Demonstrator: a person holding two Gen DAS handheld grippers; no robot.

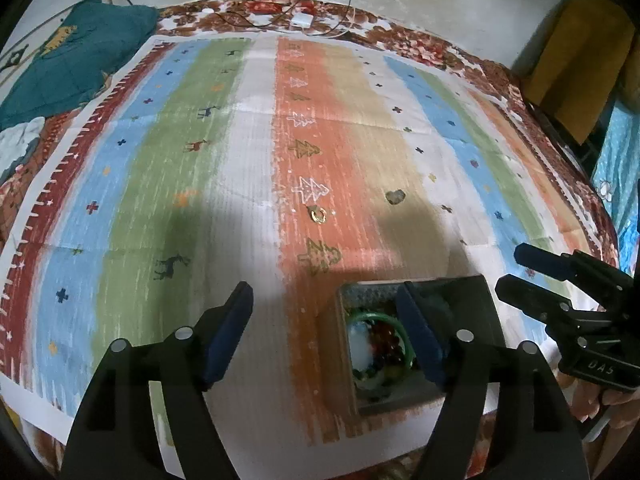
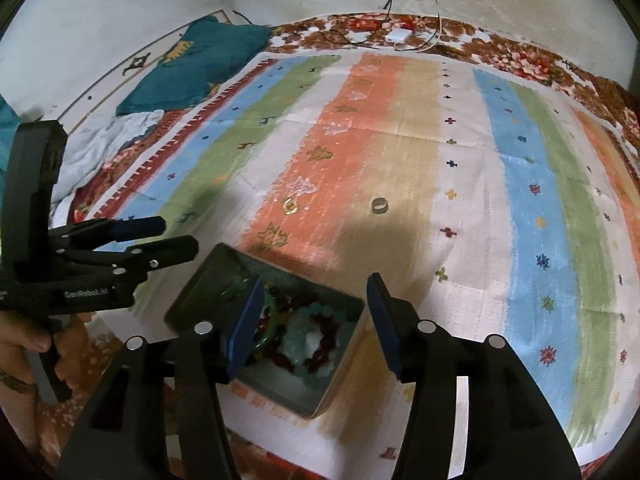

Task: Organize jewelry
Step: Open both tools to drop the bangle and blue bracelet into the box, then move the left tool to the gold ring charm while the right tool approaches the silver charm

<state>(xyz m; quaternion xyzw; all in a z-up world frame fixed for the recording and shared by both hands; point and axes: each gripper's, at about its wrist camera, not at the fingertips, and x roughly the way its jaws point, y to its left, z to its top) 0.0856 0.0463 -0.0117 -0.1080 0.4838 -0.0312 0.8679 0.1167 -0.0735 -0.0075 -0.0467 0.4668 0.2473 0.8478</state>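
**Inspector:** Start at the left. What lies on the bed?

**Assistant:** A striped mat (image 1: 256,160) covers most of the bed. Off its far left corner sits a teal cloth (image 1: 76,60), with a pale cloth (image 2: 100,148) just beside it. Cables and a small white adapter (image 1: 302,20) lie along the far edge, by the wall.

**Inspector:** Left gripper?

**Assistant:** The left gripper (image 1: 328,328) points down at the near edge of the mat. Its fingers (image 1: 228,328) stand wide apart, nothing pressed between them. In its own view the right-hand finger overlaps the box; contact cannot be confirmed.

**Inspector:** The jewelry box?

**Assistant:** An open box (image 2: 340,368) rests at the near edge of the mat, on the orange stripe, lid (image 2: 200,292) raised on its left side. Inside: a green bangle (image 1: 402,330), dark red beads (image 2: 320,354) and pale aqua beads (image 2: 298,330), heaped together.

**Inspector:** Loose items?

**Assistant:** Two, both further onto the mat than the box. A gold ring (image 1: 318,214) lies on the orange stripe; a wider band (image 2: 379,205) lies to its right on the beige stripe, well apart from it.

**Inspector:** Right gripper?

**Assistant:** The right gripper (image 2: 316,328) hangs over the box, fingers (image 2: 384,324) moderately spread, gripping nothing. The left-hand finger crosses in front of the bangle; whether they touch cannot be told. A hand (image 2: 20,344) is visible on the left gripper's handle.
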